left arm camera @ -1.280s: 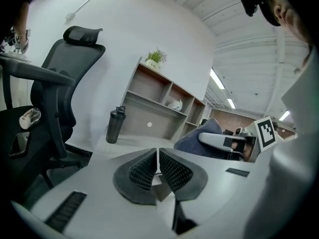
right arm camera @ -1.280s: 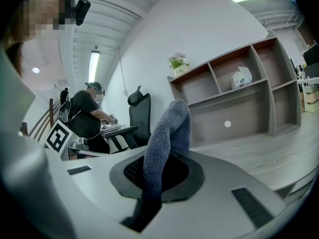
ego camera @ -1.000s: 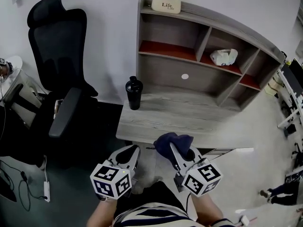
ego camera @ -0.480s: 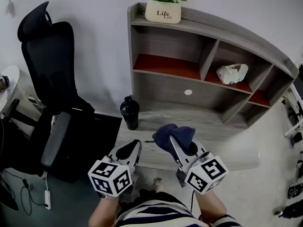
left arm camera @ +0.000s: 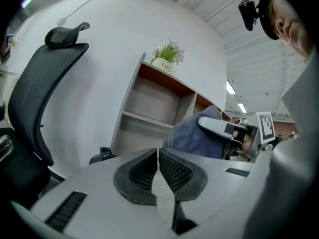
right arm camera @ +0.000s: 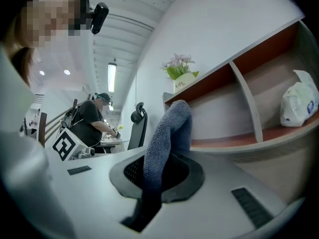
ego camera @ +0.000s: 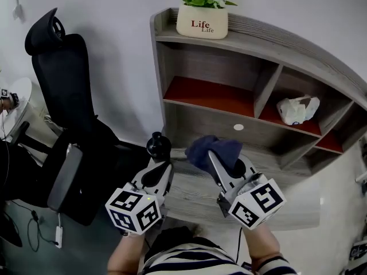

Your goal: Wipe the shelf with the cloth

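Shelf (ego camera: 275,34) nearer than before; right gripper (ego camera: 228,164) clamps cloth (ego camera: 209,149), left gripper (ego camera: 157,173) closed empty; bag (ego camera: 297,110) in cubby.

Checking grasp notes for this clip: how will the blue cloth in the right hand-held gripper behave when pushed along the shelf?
Probably floppy: the cloth bends over at its top above the right hand-held gripper, which is shut on it. Likely light: one pinch carries the whole bunch. Its nubby weave should drag, not slip, on the shelf.
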A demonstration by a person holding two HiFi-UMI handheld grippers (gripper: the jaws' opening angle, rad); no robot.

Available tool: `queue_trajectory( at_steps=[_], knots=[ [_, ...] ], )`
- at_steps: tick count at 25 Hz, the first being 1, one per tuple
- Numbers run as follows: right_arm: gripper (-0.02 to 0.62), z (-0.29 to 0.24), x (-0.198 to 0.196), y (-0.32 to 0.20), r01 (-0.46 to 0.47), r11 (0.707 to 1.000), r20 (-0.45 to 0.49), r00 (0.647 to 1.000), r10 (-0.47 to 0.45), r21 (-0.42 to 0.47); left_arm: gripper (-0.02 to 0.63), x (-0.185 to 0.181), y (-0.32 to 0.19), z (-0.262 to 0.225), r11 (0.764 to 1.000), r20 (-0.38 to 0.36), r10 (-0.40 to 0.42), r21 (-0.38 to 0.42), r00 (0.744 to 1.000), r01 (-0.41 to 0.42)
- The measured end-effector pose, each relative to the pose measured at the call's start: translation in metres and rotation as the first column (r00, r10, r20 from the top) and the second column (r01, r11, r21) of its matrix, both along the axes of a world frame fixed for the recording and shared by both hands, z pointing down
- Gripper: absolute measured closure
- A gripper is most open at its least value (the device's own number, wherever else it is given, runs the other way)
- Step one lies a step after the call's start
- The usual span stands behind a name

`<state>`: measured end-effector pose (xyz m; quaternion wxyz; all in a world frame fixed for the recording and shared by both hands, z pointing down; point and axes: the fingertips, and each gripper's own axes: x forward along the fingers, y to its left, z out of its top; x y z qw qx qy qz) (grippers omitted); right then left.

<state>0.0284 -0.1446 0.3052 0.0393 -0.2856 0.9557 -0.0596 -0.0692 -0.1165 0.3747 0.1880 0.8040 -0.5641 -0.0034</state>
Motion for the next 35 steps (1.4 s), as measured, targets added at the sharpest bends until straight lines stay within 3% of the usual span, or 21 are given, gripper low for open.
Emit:
queue_trajectory(
  at_steps=[9, 14, 20, 27, 35],
  knots=[
    [0.551, -0.055, -0.022, -0.040, 0.017, 0.994, 0.077, 0.997, -0.025, 0.105, 0.580, -0.006, -0.035, -0.013, 1.000, 0.007, -0.003, 0.005, 1.000, 0.003],
    [0.551, -0.080, -0.038, -0.065, -0.010, 0.991, 0.118, 0.993, -0.005, 0.132, 0.580, -0.006, -0.055, -0.024, 0.999, 0.025, 0.044, 0.017, 0.999, -0.045],
    [0.551, -0.105, -0.065, -0.090, -0.038, 0.980, 0.127, 0.992, 0.014, 0.196, 0.580, -0.025, -0.073, -0.040, 0.997, 0.054, 0.055, 0.050, 0.997, -0.058],
    [0.551, -0.127, -0.094, -0.119, -0.113, 0.957, 0.206, 0.977, 0.058, 0.267, 0.580, -0.049, -0.090, -0.054, 0.994, 0.056, 0.056, 0.086, 0.997, -0.061],
    [0.551, -0.132, -0.119, -0.149, -0.162, 0.949, 0.272, 0.959, 0.086, 0.271, 0.580, -0.060, -0.106, -0.068, 0.988, 0.065, 0.060, 0.135, 0.996, -0.068]
  ],
)
